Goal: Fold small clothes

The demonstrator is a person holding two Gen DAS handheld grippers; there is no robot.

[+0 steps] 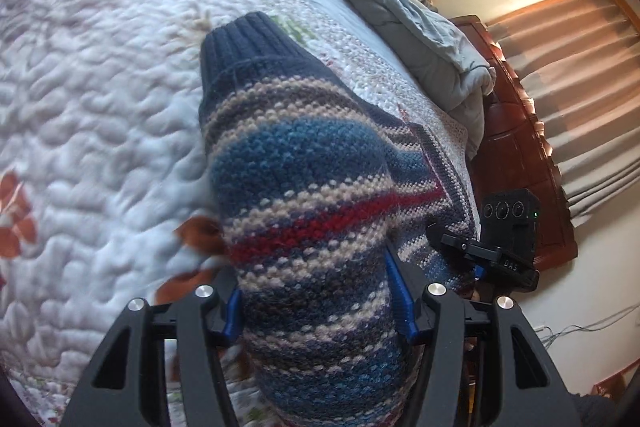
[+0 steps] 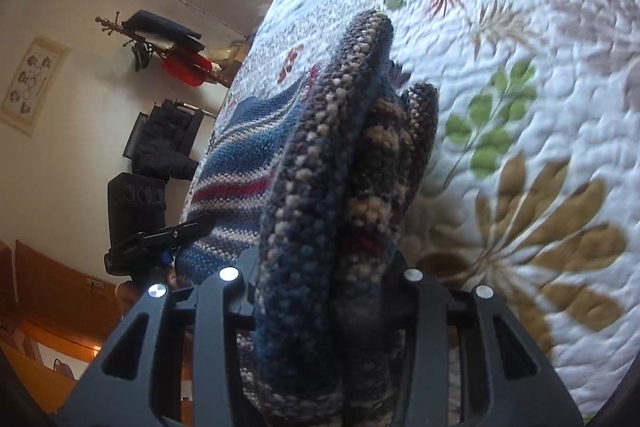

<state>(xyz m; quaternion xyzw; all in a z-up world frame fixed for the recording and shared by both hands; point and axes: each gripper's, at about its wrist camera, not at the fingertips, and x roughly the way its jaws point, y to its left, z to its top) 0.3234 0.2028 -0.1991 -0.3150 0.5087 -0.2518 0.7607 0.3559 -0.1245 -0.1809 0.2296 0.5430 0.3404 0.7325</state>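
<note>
in the left wrist view, the left gripper [image 1: 320, 307] has its two fingers pinching a bunched part of a small striped knit sweater [image 1: 304, 163], the blue pads [image 1: 402, 301] pressed into the wool on either side. the sweater hangs forward from the jaws, its navy ribbed cuff [image 1: 244, 43] the farthest part from the camera, over the quilted floral bedspread [image 1: 100, 107]; whether the cuff touches the quilt i cannot tell. a rumpled grey duvet [image 1: 420, 27] lies along the far edge of the bed, and the right gripper [image 1: 496, 251] shows at the sweater's far side, near the wooden headboard [image 1: 520, 163]. in the right wrist view, the right gripper [image 2: 320, 291] is clamped on several thick folded layers of the same sweater [image 2: 340, 167], which stand up on edge between its fingers and hide the pads. the rest of the garment stretches left toward the left gripper [image 2: 160, 243], above the bedspread [image 2: 540, 107]. judging from this, the fold is mid-way, with the garment held off the bed at both ends. the risk is that the bulky stack slips out of the right jaws, since knit layers slide on each other; pulling the two ends apart could also drag the fold crooked or stretch the wool.
</note>
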